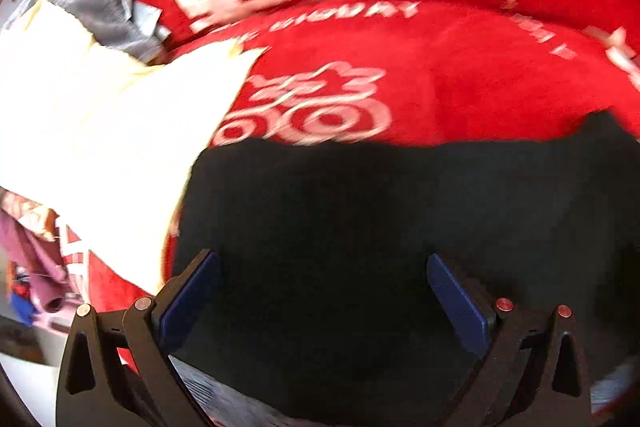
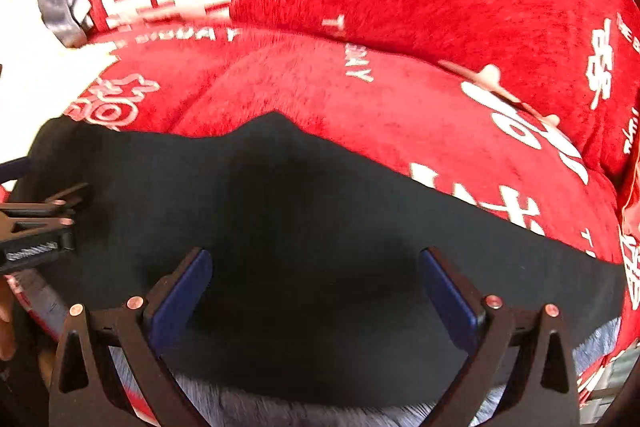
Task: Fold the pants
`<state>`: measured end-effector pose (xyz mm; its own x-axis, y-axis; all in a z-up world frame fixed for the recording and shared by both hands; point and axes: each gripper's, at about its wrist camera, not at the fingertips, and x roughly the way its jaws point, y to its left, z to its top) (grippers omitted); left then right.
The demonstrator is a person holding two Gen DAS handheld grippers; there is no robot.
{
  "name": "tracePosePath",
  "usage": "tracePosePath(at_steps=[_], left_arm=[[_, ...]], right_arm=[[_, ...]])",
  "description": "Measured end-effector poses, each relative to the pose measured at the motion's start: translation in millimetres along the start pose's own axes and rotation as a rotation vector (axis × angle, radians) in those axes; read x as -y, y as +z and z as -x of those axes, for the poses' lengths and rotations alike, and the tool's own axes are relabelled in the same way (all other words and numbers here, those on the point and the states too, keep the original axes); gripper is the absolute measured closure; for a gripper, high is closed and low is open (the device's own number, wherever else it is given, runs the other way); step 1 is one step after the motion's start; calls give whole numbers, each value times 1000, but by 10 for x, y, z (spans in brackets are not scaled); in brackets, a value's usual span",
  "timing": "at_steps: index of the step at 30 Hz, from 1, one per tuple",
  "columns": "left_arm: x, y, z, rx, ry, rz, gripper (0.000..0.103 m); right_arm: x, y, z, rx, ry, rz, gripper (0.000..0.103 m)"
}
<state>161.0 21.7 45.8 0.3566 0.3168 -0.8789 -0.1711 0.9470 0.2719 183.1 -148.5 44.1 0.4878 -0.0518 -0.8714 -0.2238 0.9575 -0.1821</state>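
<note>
**Two claws wide over the dark pants**

Both of your grippers pointed steeply down at the black pants (image 1: pixel 380 227), which lay spread flat on a red blanket (image 1: pixel 460 59) printed with white characters.

Left gripper (image 1: pixel 324 291): its jaws stood wide apart, blue pads (image 1: pixel 456 303) facing each other with only dark cloth below and between them. Nothing was pinched. In the left wrist view the pants filled the lower half of the frame, their far edge running across the blanket just under a white circular print. A pale cream cloth (image 1: pixel 100 115) lay just left of the pants, touching or overlapping their left edge; which of the two, you could not tell from the blur. A grey garment (image 1: pixel 96 7) sat beyond it, near the blanket's upper left.

Right gripper (image 2: pixel 316 287): also spread wide, pads clear of the cloth, nothing gripped. The pants' far edge rose to a small peak ahead of it and sloped away down to the right. In this view your left gripper showed at the left edge, lying across the pants' left end, with part of your hand (image 2: pixel 6 315) beneath it. Grey fuzzy material showed along the near edge below the pants.
</note>
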Motion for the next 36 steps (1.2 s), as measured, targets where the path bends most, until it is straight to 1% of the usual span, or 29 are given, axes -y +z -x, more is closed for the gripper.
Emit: tracePosePath(at_steps=[1, 2, 4, 7, 10, 12, 13, 15, 17, 18, 19, 20, 21, 22, 24, 26, 27, 28, 29, 30, 31, 33, 34, 36], left_arm=[[-59, -18, -11, 12, -34, 2, 0], [-94, -28, -13, 15, -40, 4, 0], [-121, -38, -5, 21, -53, -7, 0], [-177, -26, -28, 22, -76, 9, 0], [-264, -18, -37, 22, -87, 35, 0], [-334, -40, -30, 24, -92, 46, 0], [-398, -62, -35, 20, -84, 65, 0], [-501, -105, -59, 1, -116, 90, 0], [-551, -155, -41, -10, -126, 108, 0], [-547, -186, 2, -8, -115, 104, 0], [-527, -212, 50, -2, -100, 97, 0], [-486, -255, 124, 10, -89, 89, 0], [-434, -298, 186, 16, -97, 79, 0], [-356, -346, 252, 17, -124, 58, 0], [-180, -418, 375, 36, -176, 12, 0], [87, -505, 486, 48, -218, -54, 0], [220, -550, 514, 52, -227, -96, 0], [310, -597, 524, 55, -216, -129, 0], [357, -616, 504, 56, -201, -146, 0], [369, -624, 478, 60, -192, -151, 0], [345, -621, 458, 61, -206, -143, 0], [247, -588, 406, 39, -234, -114, 0], [210, -582, 387, 31, -242, -106, 0], [157, -589, 353, 35, -203, -97, 0]], right_arm=[[24, 15, -58, -2, -14, 7, 1], [90, 28, -78, 11, 4, -10, 1], [271, 41, -115, 6, -38, -59, 1], [751, -7, -194, -20, -105, -182, 1], [1215, -155, -216, -34, -114, -273, 1], [1513, -260, -214, -43, -150, -321, 1], [1624, -291, -209, -50, -163, -340, 0], [1860, -384, -189, -78, -177, -393, 0], [1945, -458, -144, -100, -190, -422, 0], [1929, -496, -84, -106, -209, -420, 0], [1859, -522, -16, -103, -209, -395, 0], [1758, -548, 56, -93, -196, -368, 1], [1631, -586, 143, -74, -169, -335, 1], [1388, -627, 255, -42, -122, -284, 1], [1006, -691, 390, -12, -65, -193, 0], [496, -740, 482, 14, -6, -74, 1], [306, -758, 490, 18, 22, -31, 1], [163, -779, 473, 13, 47, 1, 1], [77, -798, 448, 9, 50, 19, 1], [39, -817, 412, 2, 44, 30, 1], [43, -839, 366, -12, 42, 31, 1], [226, -883, 310, -29, 73, -12, 1], [327, -909, 310, -27, 60, -19, 1], [528, -979, 306, -35, 40, -33, 0]])
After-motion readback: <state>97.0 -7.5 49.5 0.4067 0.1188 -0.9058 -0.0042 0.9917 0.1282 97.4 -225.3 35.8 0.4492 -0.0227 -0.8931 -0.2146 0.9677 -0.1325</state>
